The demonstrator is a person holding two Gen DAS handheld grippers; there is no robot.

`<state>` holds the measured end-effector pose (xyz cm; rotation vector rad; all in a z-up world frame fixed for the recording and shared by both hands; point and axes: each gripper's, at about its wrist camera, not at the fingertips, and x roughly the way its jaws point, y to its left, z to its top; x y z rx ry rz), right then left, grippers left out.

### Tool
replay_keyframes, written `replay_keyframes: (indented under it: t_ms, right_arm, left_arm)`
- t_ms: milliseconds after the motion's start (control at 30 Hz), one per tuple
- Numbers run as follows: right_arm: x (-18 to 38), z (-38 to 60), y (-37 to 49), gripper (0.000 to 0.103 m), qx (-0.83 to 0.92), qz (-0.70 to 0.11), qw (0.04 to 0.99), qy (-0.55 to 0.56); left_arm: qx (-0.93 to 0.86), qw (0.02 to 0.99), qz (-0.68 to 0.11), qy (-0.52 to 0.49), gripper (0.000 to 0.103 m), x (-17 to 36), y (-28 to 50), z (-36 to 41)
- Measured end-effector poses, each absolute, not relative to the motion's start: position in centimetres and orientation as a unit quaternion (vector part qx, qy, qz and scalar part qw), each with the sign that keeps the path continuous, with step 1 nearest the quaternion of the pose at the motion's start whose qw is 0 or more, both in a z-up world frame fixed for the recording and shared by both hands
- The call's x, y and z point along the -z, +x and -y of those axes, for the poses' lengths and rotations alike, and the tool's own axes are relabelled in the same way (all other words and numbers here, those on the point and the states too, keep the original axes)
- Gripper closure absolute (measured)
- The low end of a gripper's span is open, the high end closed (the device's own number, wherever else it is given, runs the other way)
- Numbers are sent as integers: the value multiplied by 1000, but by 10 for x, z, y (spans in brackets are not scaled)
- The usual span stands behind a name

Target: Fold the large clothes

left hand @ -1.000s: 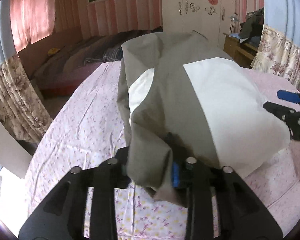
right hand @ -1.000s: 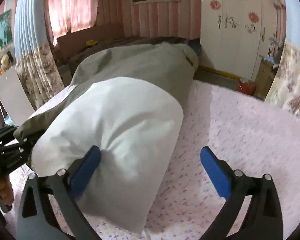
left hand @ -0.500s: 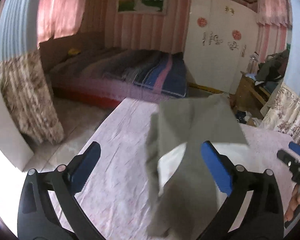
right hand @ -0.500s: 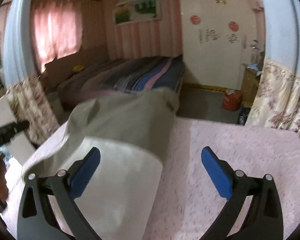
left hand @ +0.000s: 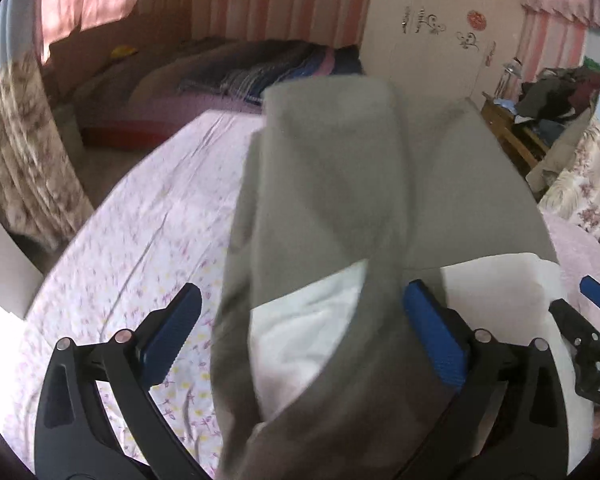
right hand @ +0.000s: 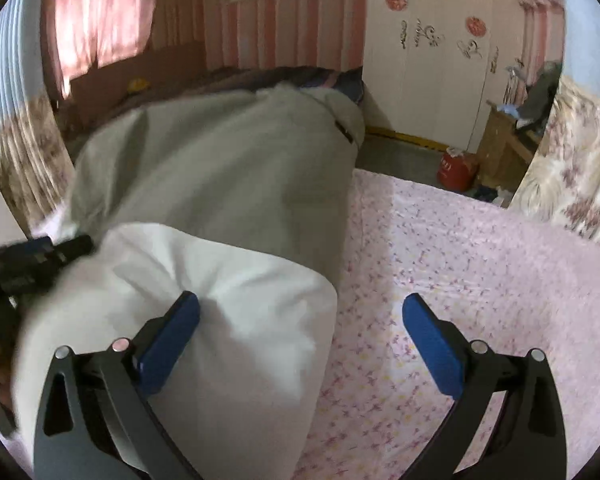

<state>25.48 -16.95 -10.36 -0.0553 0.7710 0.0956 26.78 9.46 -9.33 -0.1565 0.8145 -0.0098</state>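
Grey-and-white garment (left hand: 332, 200): soft, light, limp, draped over floral bed (right hand: 460, 260). Best pinched at white hem corners. Left tool (left hand: 300, 336) and right tool (right hand: 300, 336) both wide, empty.

The big coat (left hand: 332, 184) is soft grey cloth, matt and smooth, and its inside (right hand: 236, 304) is thin white cloth with small creases. The bed sheet (right hand: 460, 264) is pink cotton-like cloth with tiny flowers, a little wrinkled. The left gripper (left hand: 300, 336) and the right gripper (right hand: 300, 336) are black matt plastic with shiny metal screws, and their pads (left hand: 432, 336) are blue and bumpy like rubber. The cupboard (right hand: 432, 64) looks smooth, white and a bit glossy.
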Motion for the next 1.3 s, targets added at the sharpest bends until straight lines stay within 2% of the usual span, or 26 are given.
replay_keyframes:
  t_ms: [67,267,433,567,667,900,1067,1200,1300]
  right_arm:
    - [113,167,257,2,-44,-384,921,-50]
    - [109,184,267,2,-62,-394,917,-23]
    - [63,179,279,2,-28,-341,939,-13]
    - [51,176,320,2,-21,-352,935,23]
    - [65,170,349,2,-9,-376,926,21]
    - [103,169,381,2,-19,-424,905,9]
    - [128,169,387,2,-34,-434,900,3]
    - [115,165,379,2,-25,-427,904,-21]
    - [84,175,343,2,-29,-406,913,18]
  left_arm:
    - [12,912,-401,-82,3,98,268,-103]
    - [30,907,-414,-75,3,96,275,-101]
    - [63,921,-381,-55,3,55,281,-95]
    - [58,919,-385,-53,3,41,309,-88]
    - [39,923,-378,-58,3,37,334,-89]
    - [40,889,-455,-39,3,85,377,-85]
    - [24,884,-465,-47,3,98,384,-87]
    - [20,887,-461,-33,3,98,380,-83]
    - [35,897,-440,-28,3,83,358,-86]
